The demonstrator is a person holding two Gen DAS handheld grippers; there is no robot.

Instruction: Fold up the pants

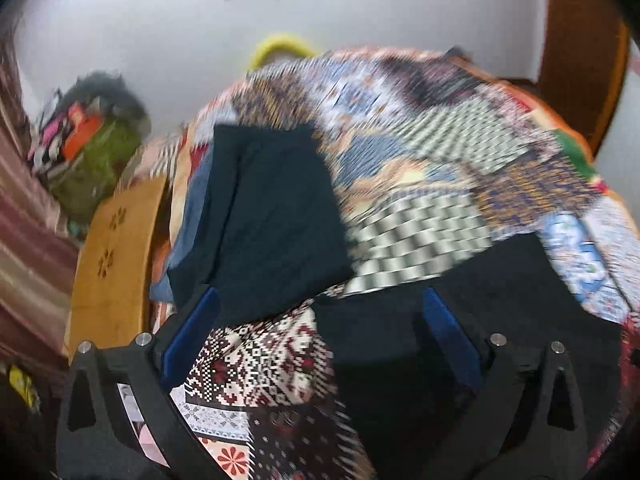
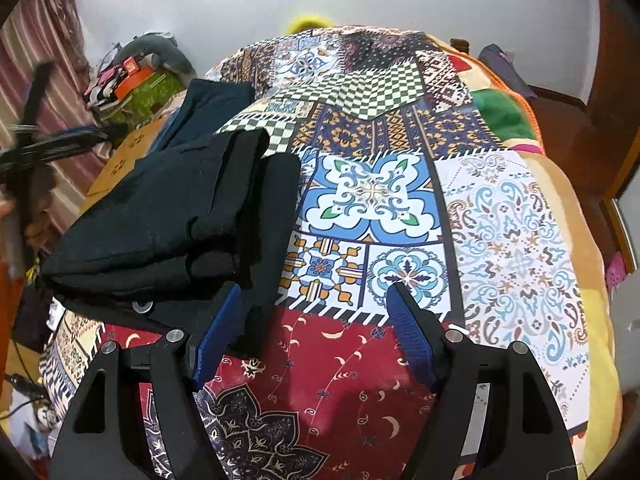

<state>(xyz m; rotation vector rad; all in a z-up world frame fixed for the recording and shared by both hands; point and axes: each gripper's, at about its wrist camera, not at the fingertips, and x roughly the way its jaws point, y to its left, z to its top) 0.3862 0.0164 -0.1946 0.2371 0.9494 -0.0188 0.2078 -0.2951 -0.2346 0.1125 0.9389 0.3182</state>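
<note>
Black pants point(image 2: 168, 216) lie folded in a thick bundle on the left part of the patchwork bedspread point(image 2: 500, 220). In the left wrist view the black pants point(image 1: 460, 340) fill the lower right, blurred. My right gripper point(image 2: 316, 292) is open and empty, its left finger right beside the bundle's near edge. My left gripper point(image 1: 320, 300) is open, wide over the cloth, with nothing between its pads. A second folded dark garment point(image 1: 272, 216) lies beyond, also in the right wrist view point(image 2: 212, 108).
A wooden bed board point(image 1: 112, 256) runs along the left. A pile of bags and clothes point(image 1: 92, 140) sits against the white wall. A yellow ring point(image 1: 280, 46) shows behind the bed. A green and orange blanket point(image 2: 504, 116) lies far right.
</note>
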